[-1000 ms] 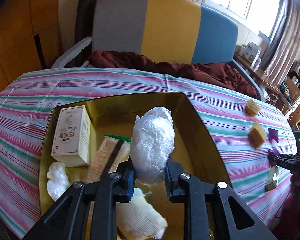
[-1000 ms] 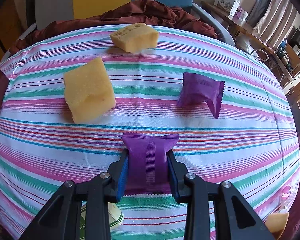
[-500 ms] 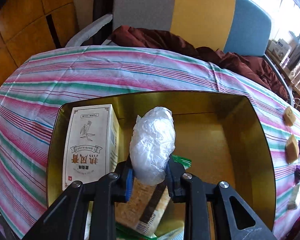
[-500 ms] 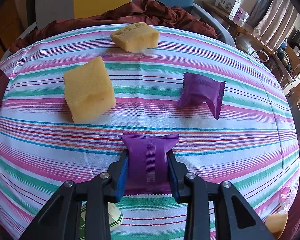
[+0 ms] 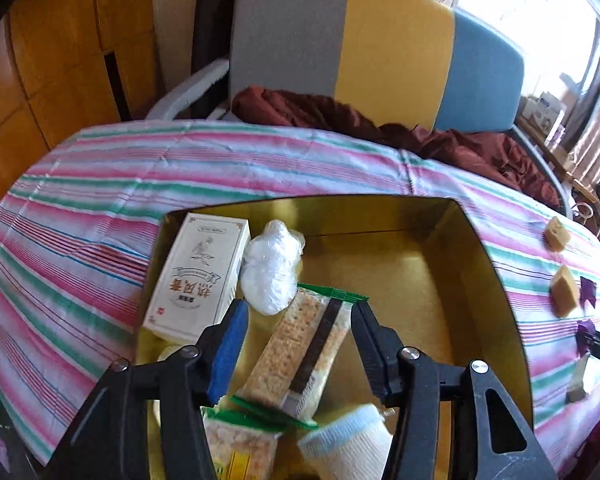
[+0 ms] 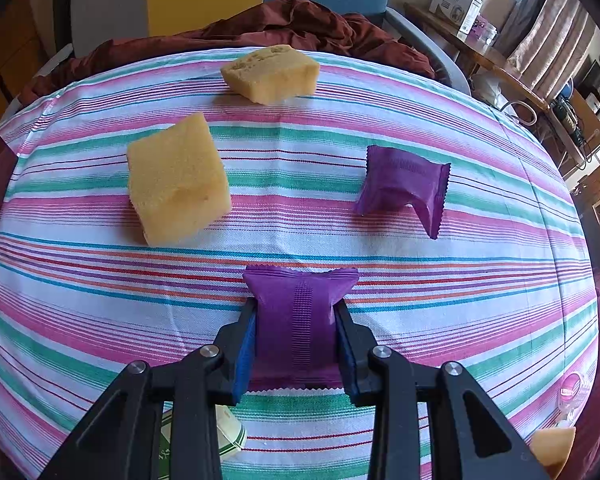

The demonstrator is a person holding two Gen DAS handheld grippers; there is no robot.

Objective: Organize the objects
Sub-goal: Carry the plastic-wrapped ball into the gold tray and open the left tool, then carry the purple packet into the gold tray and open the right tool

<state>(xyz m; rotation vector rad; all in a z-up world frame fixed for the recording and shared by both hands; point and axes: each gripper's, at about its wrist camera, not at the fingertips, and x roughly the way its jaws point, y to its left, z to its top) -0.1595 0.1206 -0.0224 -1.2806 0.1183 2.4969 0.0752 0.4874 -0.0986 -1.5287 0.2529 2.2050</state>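
**Left gripper open over the gold tray, right gripper clamped on a purple packet**

Only the left wrist view shows the gold tray (image 5: 496,280) on the striped tablecloth (image 5: 100,208), with the grey, yellow and blue chair back (image 5: 340,52) at twelve o'clock. In the tray, a white printed carton (image 5: 198,276) lies at nine o'clock, and a plastic-wrapped white bundle (image 5: 272,268) rests just beside it, touching its right edge. A cracker packet (image 5: 304,344) lies at the middle, a second snack packet (image 5: 240,448) at six o'clock, and a white rolled cloth (image 5: 348,444) beside that.

Only the right wrist view shows closely the open cloth: a large yellow sponge block (image 6: 176,180) at ten o'clock, a flatter sponge block (image 6: 272,72) at twelve o'clock, and a loose purple packet (image 6: 404,184) at two o'clock.

The left gripper (image 5: 298,328) tilts down over the tray. Its jaws have just been opening and stand apart, with nothing pressed between them; the bundle lies beyond the fingertips.

The right gripper (image 6: 296,332) points steeply down, its blue pads pressed on both sides of a purple snack packet (image 6: 296,320).
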